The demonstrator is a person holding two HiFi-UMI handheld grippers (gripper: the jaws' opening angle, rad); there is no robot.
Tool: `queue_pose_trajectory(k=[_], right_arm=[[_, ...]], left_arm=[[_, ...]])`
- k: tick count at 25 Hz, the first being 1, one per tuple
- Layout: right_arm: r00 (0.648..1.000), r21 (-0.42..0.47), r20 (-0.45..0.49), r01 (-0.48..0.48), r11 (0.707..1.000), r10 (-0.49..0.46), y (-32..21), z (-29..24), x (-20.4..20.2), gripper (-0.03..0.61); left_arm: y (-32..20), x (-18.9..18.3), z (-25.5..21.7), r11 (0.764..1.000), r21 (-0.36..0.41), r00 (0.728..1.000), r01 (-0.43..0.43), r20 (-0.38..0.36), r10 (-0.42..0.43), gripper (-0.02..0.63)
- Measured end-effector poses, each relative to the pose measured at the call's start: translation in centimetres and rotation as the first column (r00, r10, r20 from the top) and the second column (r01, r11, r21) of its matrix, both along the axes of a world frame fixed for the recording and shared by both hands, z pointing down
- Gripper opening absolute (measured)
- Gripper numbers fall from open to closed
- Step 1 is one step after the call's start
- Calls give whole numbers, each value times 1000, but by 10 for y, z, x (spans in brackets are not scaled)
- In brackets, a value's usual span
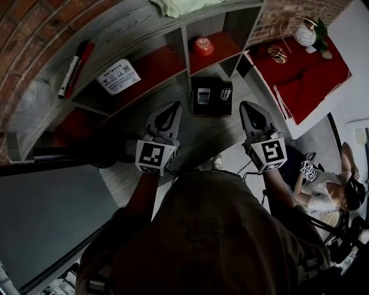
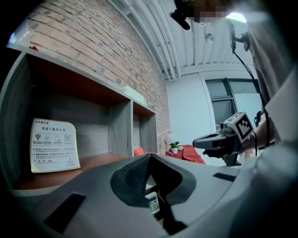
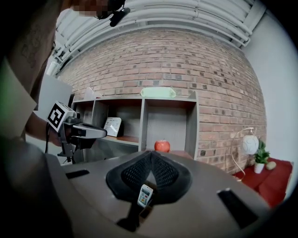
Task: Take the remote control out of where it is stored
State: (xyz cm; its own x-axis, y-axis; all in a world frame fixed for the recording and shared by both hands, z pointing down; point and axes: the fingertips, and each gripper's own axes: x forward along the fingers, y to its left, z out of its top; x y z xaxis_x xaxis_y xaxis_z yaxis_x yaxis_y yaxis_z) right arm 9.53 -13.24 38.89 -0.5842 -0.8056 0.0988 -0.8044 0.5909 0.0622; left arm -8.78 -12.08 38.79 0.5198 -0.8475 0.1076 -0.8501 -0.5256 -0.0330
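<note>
The remote control (image 1: 203,95) stands upright at upper centre, ahead of the left gripper (image 1: 172,108) and right gripper (image 1: 250,108), nearer the left. Both have fingers closed and empty.

In the left gripper view, low centre, only the top of the remote control (image 2: 152,203) shows; the rest is hidden behind the left gripper (image 2: 149,157). At left, the print on the white card (image 2: 53,145) is too small to read. In the head view, the top edge cuts off the green cloth (image 1: 184,6).
</note>
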Motion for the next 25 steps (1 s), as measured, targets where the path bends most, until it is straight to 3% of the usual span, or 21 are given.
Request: queue_pose_trajectory(k=[4, 9, 20, 23, 25], right_arm=[[1000, -4, -3, 8, 1000, -8, -1, 3, 5, 14], [1000, 21, -5, 25, 999, -25, -3, -2, 6, 14], [996, 27, -20, 92, 995, -91, -2, 1, 0, 14], [994, 8, -33, 105, 994, -104, -7, 11, 0, 14], [991, -6, -54, 121, 993, -122, -11, 17, -1, 14]], left_arm=[[0, 9, 3, 998, -56, 1000, 5, 27, -3, 11], [-11, 18, -2, 1000, 1, 1000, -11, 5, 11, 12], [-14, 26, 2, 997, -74, 1000, 1, 15, 0, 12], [-14, 26, 2, 998, -67, 1000, 3, 11, -2, 12], [-16, 28, -5, 1000, -23, 1000, 1, -7, -1, 12]])
